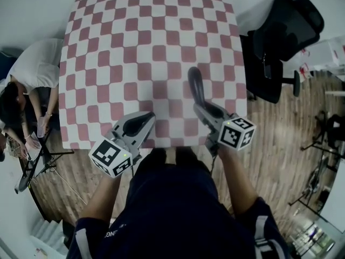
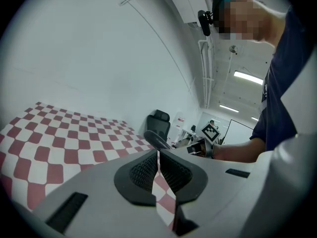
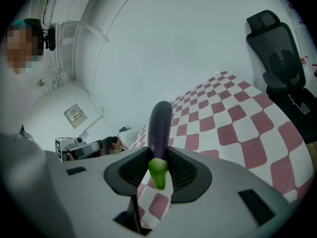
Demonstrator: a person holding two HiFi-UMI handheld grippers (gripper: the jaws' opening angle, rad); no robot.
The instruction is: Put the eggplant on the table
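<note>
A dark purple eggplant (image 1: 195,86) with a green stem sticks out forward from my right gripper (image 1: 203,110), which is shut on its stem end, above the near edge of the table (image 1: 145,31) with the red-and-white checked cloth. In the right gripper view the eggplant (image 3: 160,125) rises between the pads of the right gripper (image 3: 159,168), green stem toward the camera. My left gripper (image 1: 146,121) hovers over the near edge to the left; in its own view the left gripper (image 2: 158,171) is shut with nothing in it, and the eggplant (image 2: 157,140) shows beyond.
A black office chair (image 1: 281,32) stands at the table's right side on the wooden floor. A person (image 1: 33,72) sits bent over at the table's left. Dark stands (image 1: 323,139) are on the floor at right. The checked cloth carries no other objects.
</note>
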